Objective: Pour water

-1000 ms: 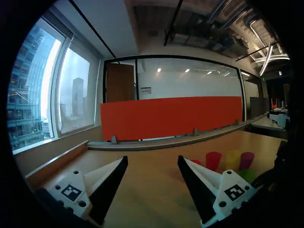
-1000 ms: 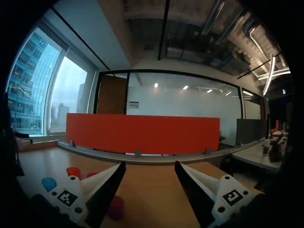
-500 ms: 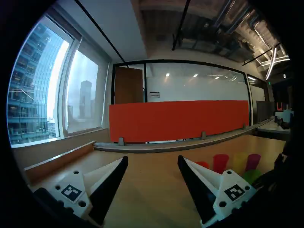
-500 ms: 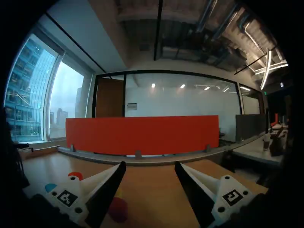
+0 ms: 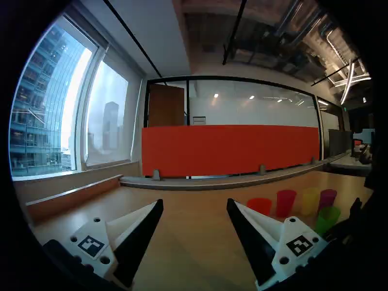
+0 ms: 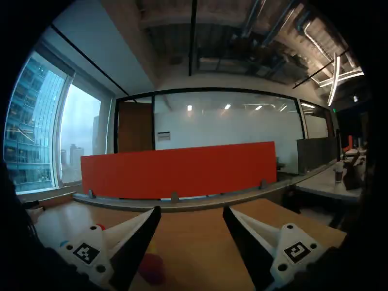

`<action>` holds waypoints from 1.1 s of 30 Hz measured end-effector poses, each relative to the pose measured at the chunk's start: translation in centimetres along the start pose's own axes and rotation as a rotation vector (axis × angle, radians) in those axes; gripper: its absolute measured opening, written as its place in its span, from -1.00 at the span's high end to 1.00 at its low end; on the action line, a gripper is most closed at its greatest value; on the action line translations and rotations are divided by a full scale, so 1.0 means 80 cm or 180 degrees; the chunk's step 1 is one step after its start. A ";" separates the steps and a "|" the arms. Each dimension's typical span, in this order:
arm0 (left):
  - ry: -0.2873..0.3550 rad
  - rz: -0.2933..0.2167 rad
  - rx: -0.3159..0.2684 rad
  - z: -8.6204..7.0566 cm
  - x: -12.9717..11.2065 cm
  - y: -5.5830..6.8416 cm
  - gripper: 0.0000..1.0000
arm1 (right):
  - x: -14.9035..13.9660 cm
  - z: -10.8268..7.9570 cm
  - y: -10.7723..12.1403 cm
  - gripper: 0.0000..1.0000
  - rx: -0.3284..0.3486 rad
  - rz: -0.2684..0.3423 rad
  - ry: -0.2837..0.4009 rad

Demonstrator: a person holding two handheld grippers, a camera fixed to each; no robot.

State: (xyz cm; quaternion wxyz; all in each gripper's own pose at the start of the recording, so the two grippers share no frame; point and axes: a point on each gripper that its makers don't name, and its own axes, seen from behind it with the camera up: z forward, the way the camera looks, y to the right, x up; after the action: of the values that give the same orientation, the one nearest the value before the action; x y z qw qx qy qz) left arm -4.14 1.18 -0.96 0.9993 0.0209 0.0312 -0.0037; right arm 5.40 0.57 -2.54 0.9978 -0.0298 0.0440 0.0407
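Both jaws wide, nothing held: left gripper (image 5: pixel 194 201) nr cups (image 5: pixel 286 202), right gripper (image 6: pixel 191 208) over desk (image 6: pixel 194 252).

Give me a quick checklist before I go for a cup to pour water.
1. Left gripper open, nothing held: ok.
2. Right gripper open, nothing held: ok.
3. Cups upright on the desk: orange-red cup, crimson cup, yellow cup, purple cup, green cup: ok.
4. A cup lined up between the left gripper's fingers: not ok; in the left gripper view they all stand off to the right.
5. Which cup holds water: cannot tell.
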 end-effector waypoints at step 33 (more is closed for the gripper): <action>-0.0094 -0.0061 0.0011 0.007 -0.038 -0.008 -0.95 | 0.003 0.002 0.001 -0.98 -0.0027 -0.0105 -0.0024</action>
State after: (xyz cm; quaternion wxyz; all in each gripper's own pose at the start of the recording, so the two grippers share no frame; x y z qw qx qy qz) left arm -7.13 0.53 -0.23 0.9995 0.0222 0.0167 -0.0136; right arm 5.64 0.66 -2.40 0.9983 -0.0346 0.0396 0.0246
